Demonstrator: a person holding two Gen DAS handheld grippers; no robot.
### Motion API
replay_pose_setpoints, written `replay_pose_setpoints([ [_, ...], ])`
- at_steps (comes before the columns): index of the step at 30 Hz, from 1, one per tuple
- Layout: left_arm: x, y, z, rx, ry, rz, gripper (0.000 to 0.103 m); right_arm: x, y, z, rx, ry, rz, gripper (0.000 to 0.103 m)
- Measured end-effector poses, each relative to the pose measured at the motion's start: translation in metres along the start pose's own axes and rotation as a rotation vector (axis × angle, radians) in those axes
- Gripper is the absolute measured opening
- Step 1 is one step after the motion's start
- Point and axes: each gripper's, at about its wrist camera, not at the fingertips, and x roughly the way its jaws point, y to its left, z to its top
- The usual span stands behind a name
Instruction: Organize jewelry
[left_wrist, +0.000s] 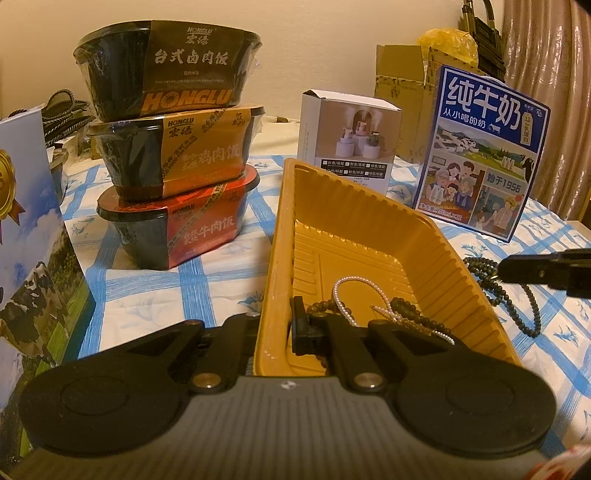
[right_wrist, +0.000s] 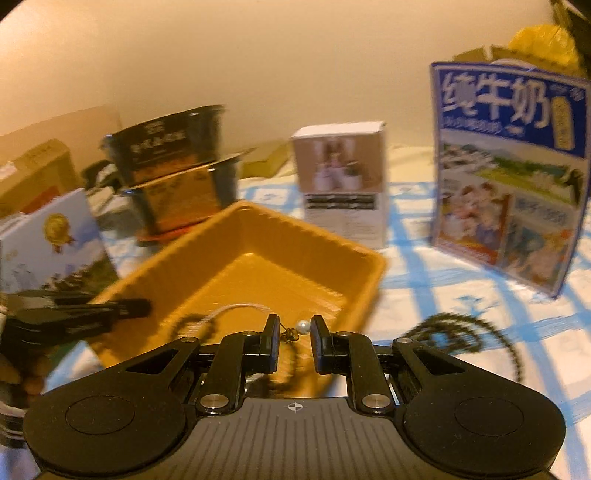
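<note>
A yellow ribbed tray lies on the blue-checked cloth. In it are a pearl strand and dark bead loops. My left gripper is shut on the tray's near wall, one finger inside and one outside. A long dark bead necklace rests on the cloth right of the tray. My right gripper hovers at the tray's near edge. It is shut on a small pearl earring, which spans the narrow gap between its pads.
Three stacked meal bowls stand left of the tray. Behind it are a white product box and a blue milk carton. Another printed carton stands at the near left. Cardboard boxes line the wall.
</note>
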Motion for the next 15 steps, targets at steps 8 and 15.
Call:
replay_pose_setpoints([
  [8,0.000,-0.001,0.001,-0.002,0.000,-0.001,0.004,0.027,0.023,0.003,0.111,0.085,0.116,0.018],
  [15,0.000,-0.003,0.001,-0.003,-0.001,-0.002,0.004,0.049,0.037,0.005,0.103,0.099,0.130,0.018],
])
